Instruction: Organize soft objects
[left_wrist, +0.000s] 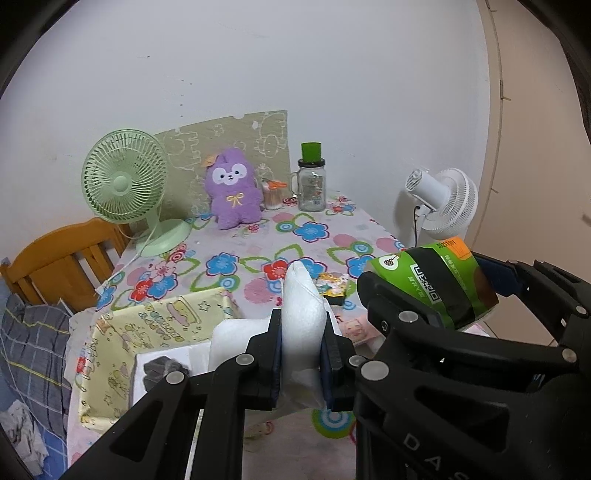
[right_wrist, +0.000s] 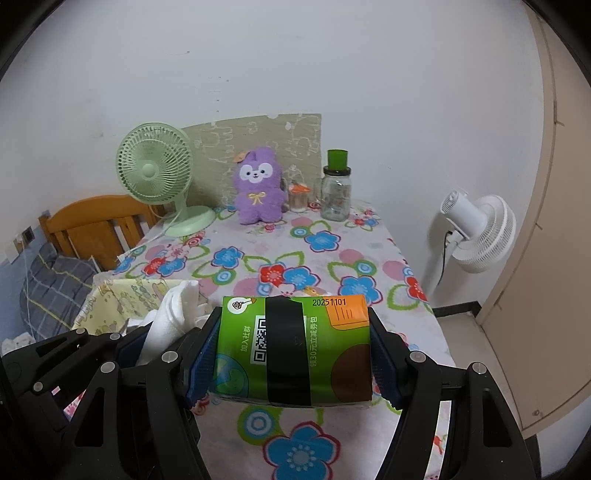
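Left gripper (left_wrist: 301, 363) pinching white cloth (left_wrist: 301, 314), right gripper (right_wrist: 291, 354) clamping green tissue pack (right_wrist: 295, 347) across its long axis. Both above near table edge, yellow fabric box (left_wrist: 147, 332) just left of the cloth, so nearer to left hand.

A purple plush rabbit toy (right_wrist: 258, 186) sits at the far edge of the flower-patterned tablecloth (right_wrist: 325, 266); the pale green desk fan (right_wrist: 155, 173) stands to its left, the clear glass jar with a green lid (right_wrist: 336, 188) to its right; the pale yellow fabric storage box (left_wrist: 147, 332) sits near left; beside the table's right, a white standing fan (right_wrist: 476, 232).
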